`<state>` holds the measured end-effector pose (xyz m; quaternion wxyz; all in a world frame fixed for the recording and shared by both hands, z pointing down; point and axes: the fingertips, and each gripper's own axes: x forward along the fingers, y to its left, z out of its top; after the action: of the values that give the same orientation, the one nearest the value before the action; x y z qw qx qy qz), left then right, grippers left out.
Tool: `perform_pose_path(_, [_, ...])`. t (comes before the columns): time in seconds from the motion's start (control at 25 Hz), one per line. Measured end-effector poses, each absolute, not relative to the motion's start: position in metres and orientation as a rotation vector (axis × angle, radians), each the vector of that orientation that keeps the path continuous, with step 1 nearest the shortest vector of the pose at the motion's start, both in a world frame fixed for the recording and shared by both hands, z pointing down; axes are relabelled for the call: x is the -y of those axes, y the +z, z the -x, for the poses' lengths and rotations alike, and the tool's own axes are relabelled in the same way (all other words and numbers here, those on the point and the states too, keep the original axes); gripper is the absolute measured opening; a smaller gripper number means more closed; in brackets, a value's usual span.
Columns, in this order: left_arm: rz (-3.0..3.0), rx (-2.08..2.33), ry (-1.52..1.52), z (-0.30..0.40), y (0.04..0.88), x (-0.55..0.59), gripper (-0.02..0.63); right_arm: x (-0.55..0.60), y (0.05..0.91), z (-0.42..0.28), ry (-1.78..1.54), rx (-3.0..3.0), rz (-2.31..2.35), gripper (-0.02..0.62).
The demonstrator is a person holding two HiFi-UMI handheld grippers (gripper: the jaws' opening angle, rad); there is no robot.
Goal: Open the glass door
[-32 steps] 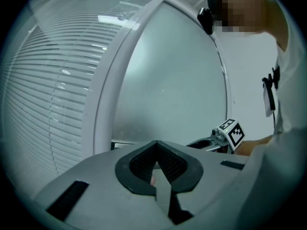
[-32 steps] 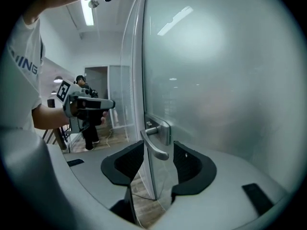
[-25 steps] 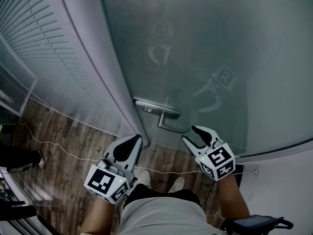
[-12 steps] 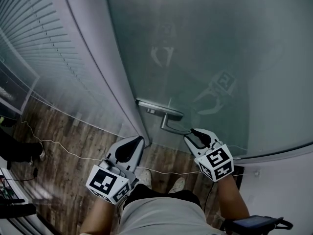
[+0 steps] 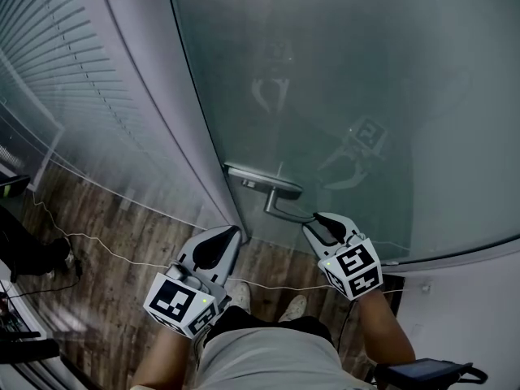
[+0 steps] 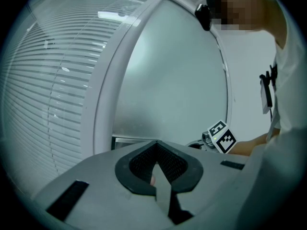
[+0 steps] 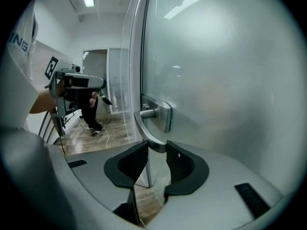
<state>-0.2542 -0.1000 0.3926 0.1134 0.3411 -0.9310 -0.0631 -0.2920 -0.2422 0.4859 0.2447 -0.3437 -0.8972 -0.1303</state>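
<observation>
With the right gripper (image 7: 153, 151), its jaws just closing, pinching the tip of the handle (image 7: 142, 128) at the door's (image 5: 366, 71) left edge and the left gripper (image 6: 156, 147) shut empty, squeeze firmly and press the lever fully down before swinging the door.

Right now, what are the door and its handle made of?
The door looks like frosted glass: milky, with dim reflections on it. The handle is probably brushed metal: silvery grey with a dull sheen.

Tip of lever handle (image 5: 284, 211), hidden within right tool (image 5: 318, 222)
</observation>
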Motion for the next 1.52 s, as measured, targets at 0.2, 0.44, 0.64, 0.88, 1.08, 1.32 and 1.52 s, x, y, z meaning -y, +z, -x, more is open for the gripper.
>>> perform_pose_path(0.2, [-1.003,2.733,-0.182,0.250,0.394,0.103,0.000,0.247,0.490,0.296,-0.321,2.474,0.923,0.123])
perform_pose_path(0.44, [-0.985,2.743,-0.187,0.261,0.389,0.106,0.000,0.256,0.487,0.325,-0.296,2.478,0.909,0.123])
perform_pose_path(0.64, [-0.981,2.760,-0.195,0.250,0.389,0.098,0.000,0.256,0.490,0.329,-0.292,2.497,0.867,0.123])
perform_pose_path(0.88, [-0.973,2.764,-0.197,0.249,0.390,0.096,0.000,0.262,0.491,0.349,-0.278,2.504,0.834,0.123])
perform_pose_path(1.08, [-0.980,2.757,-0.196,0.252,0.388,0.098,0.000,0.268,0.489,0.370,-0.292,2.478,0.830,0.123])
perform_pose_path(1.32, [-0.974,2.759,-0.189,0.257,0.389,0.099,0.000,0.276,0.492,0.394,-0.298,2.483,0.792,0.121])
perform_pose_path(1.52, [-0.966,2.773,-0.180,0.258,0.396,0.106,0.000,0.290,0.503,0.410,-0.289,2.483,0.776,0.121])
